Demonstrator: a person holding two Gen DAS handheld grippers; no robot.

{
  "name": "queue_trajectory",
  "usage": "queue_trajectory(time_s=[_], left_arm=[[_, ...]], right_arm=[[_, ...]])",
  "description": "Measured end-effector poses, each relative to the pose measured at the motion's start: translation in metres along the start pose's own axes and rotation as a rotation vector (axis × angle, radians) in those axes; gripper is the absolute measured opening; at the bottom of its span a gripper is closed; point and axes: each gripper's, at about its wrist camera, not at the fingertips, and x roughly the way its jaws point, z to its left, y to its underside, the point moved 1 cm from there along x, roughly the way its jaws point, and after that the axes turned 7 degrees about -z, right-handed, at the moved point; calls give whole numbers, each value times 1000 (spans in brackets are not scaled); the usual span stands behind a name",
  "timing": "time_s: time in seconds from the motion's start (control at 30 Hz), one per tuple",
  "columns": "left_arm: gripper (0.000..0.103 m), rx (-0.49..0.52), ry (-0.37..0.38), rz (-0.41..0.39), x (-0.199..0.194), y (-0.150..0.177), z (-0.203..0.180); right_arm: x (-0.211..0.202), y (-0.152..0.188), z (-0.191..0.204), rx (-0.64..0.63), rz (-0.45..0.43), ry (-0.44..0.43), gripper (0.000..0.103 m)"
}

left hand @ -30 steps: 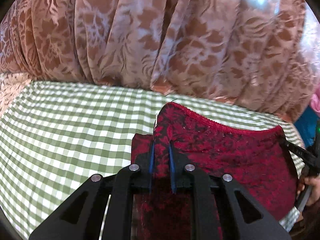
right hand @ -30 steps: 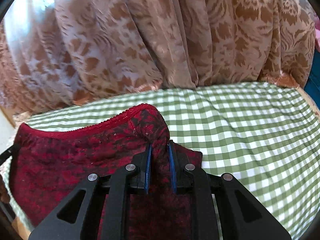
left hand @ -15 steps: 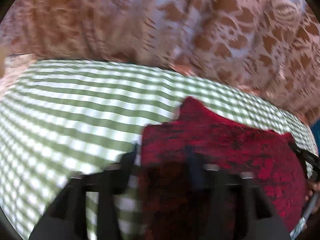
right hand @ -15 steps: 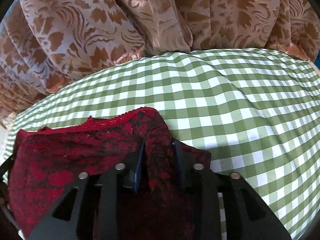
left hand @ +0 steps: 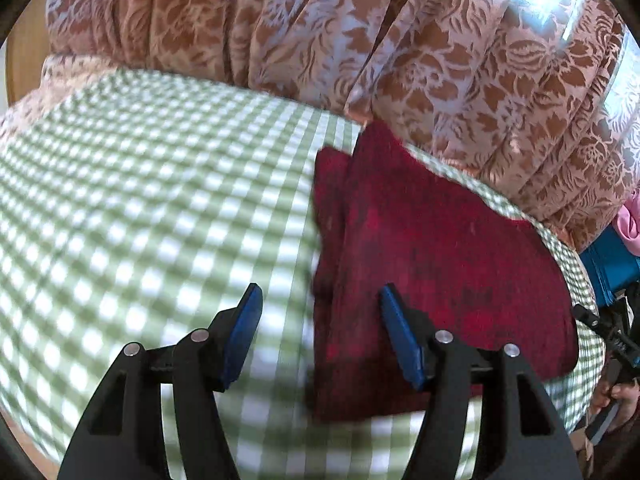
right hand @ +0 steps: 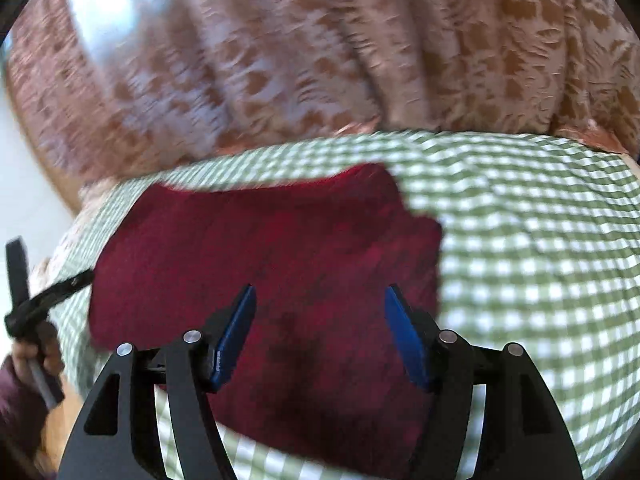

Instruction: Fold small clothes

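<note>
A dark red lace garment (left hand: 440, 260) lies folded on the green checked cloth (left hand: 140, 200), a lower layer showing along its left edge. My left gripper (left hand: 320, 288) is open above that left edge, gripping nothing, its right blue pad (left hand: 400, 340) over the fabric. In the right wrist view the same garment (right hand: 280, 240) spreads under my right gripper (right hand: 320, 288). Its jaws are opening, and the fabric lies beneath them, not pinched. Both views are blurred by motion.
A pink-brown floral curtain (left hand: 320, 40) hangs right behind the table's far edge. A blue thing (left hand: 608, 264) and a pink one (left hand: 630, 220) sit at the far right. A hand (right hand: 44, 356) holding the other gripper shows at the left of the right wrist view.
Both grippers were shut on raised corners of the red garment; both have let go and pulled back. The garment now lies flat, folded over itself.
</note>
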Motion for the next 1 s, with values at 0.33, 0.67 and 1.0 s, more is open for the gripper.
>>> queue_trajectory(time_s=[0.33, 0.67, 1.0], left_arm=[[63, 0, -81, 5, -8, 12, -6], [74, 90, -183, -100, -63, 12, -19], [74, 111, -168, -122, -70, 21, -20]], right_arm=[[15, 39, -29, 148, 12, 48, 58], [-13, 21, 16, 40, -50, 102, 78], [-17, 34, 63, 17, -13, -4, 82]])
